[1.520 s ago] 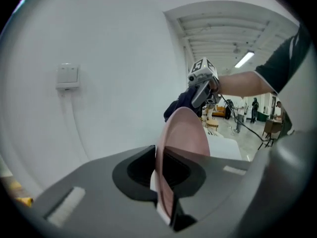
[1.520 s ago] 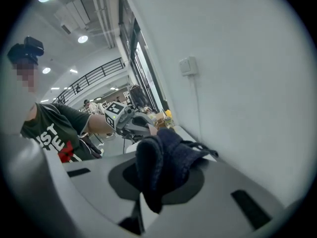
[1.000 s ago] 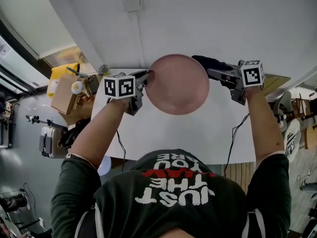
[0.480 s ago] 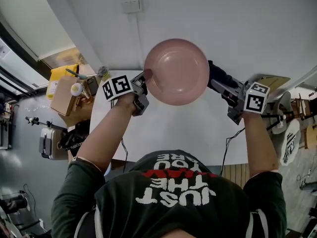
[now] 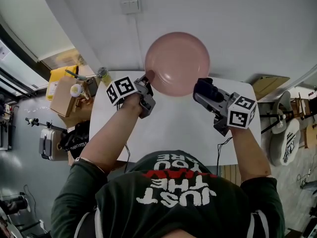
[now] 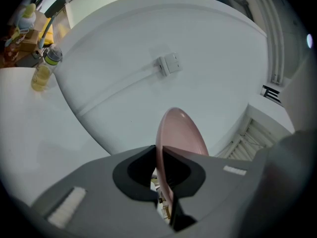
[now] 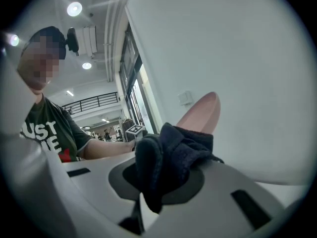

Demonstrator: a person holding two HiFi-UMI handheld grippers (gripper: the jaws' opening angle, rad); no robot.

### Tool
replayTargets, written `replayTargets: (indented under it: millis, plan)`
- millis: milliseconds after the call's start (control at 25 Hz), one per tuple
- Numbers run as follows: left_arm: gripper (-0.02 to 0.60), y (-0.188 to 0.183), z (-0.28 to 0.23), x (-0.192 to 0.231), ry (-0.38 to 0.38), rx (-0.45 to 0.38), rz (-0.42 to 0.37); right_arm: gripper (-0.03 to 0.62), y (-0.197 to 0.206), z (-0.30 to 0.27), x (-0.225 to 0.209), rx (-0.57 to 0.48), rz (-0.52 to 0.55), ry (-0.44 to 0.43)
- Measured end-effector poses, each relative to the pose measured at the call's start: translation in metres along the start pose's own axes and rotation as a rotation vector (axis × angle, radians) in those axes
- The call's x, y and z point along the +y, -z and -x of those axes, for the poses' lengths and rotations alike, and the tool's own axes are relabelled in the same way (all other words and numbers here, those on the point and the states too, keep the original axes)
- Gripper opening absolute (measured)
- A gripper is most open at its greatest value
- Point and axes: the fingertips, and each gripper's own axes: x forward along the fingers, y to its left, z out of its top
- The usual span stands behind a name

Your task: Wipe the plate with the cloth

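The pink plate (image 5: 177,63) is held up in front of the white wall, its face turned toward me. My left gripper (image 5: 147,82) is shut on its left rim; its jaws have just been closing on that rim. In the left gripper view the plate (image 6: 181,133) stands edge-on between the jaws of the left gripper (image 6: 159,168). My right gripper (image 5: 208,94) is shut on a bunched dark cloth (image 5: 204,89) at the plate's near-right rim; whether the two touch I cannot tell. From the right gripper (image 7: 158,182) the cloth (image 7: 168,155) bulges forward, with the plate (image 7: 200,115) behind it.
A white table (image 5: 163,128) lies below both grippers. A wall switch (image 5: 132,4) is above the plate. At the table's left end stand a small bottle (image 5: 104,73) and a cardboard box (image 5: 62,95) with clutter.
The plate has risen in view and the left gripper has rolled with it. The right gripper with the cloth swung from the plate's far-right rim back toward me, to its near-right rim.
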Motion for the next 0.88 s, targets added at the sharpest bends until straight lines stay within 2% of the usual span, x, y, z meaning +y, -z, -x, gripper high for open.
replayTargets:
  millis: [80, 200, 360, 560, 720, 880]
  plan:
    - [0.018, 0.006, -0.001, -0.001, 0.011, 0.003, 0.045, 0.031, 0.006, -0.008, 0.013, 0.009, 0.037, -0.025]
    - [0.018, 0.013, -0.003, -0.002, 0.021, 0.015, 0.102, 0.031, 0.015, -0.024, 0.031, 0.030, 0.153, -0.047]
    - [0.019, 0.021, -0.006, -0.004, 0.014, 0.031, 0.117, 0.031, 0.037, -0.047, 0.043, 0.091, 0.343, -0.030]
    - [0.020, 0.033, -0.009, -0.006, 0.019, 0.053, 0.133, 0.031, 0.061, -0.077, 0.050, 0.159, 0.464, -0.031]
    - [0.021, 0.041, -0.012, -0.023, 0.073, 0.088, 0.127, 0.031, 0.074, -0.098, 0.046, 0.199, 0.531, -0.006]
    - [0.020, 0.044, -0.015, -0.044, 0.171, 0.138, 0.066, 0.031, 0.081, -0.103, 0.033, 0.179, 0.509, 0.023]
